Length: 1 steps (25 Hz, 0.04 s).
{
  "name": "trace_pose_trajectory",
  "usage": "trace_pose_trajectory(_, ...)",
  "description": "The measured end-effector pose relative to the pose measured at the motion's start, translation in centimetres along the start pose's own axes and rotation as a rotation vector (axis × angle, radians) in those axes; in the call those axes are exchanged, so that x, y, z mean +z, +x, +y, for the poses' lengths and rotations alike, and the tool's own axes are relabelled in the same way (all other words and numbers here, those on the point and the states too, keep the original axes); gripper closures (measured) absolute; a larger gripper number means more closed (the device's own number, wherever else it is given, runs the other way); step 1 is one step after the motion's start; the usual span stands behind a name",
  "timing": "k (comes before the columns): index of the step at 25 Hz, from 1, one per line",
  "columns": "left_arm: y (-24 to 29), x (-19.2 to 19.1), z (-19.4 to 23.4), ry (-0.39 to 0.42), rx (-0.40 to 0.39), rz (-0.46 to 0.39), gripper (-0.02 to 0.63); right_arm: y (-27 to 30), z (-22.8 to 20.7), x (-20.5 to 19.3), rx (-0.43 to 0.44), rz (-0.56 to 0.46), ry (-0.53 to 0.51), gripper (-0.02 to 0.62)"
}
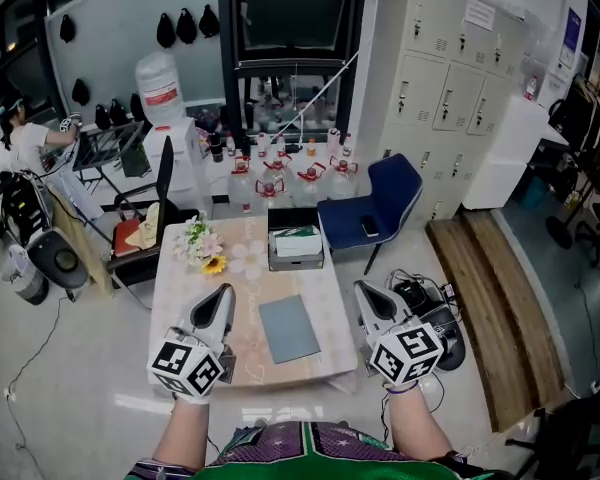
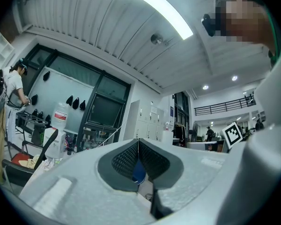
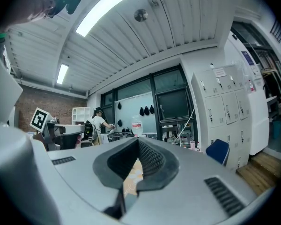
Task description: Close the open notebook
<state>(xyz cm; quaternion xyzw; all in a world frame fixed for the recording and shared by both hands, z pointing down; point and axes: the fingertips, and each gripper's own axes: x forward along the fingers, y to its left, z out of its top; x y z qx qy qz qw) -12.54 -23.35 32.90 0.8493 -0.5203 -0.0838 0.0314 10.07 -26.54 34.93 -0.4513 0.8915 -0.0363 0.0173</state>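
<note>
Your left gripper (image 1: 224,292): jaws pressed together, nothing pinched, over the table's (image 1: 175,286) near left | your right gripper (image 1: 364,290): jaws pressed together, nothing pinched, at the near right edge | notebook (image 1: 289,328): flat on the table, cover down, between your grippers, touching neither.

Lab workroom with metal lockers (image 1: 445,88), large monitor (image 1: 292,13), water jugs (image 1: 280,180).
</note>
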Motion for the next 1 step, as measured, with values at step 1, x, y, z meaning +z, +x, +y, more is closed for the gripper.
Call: trace_pose_trajectory(1, 0.04, 0.05, -0.02, 0.000, -0.001, 0.001, 0.589, 0.01, 0.01, 0.10, 0.000, 0.000, 0.000, 0.594)
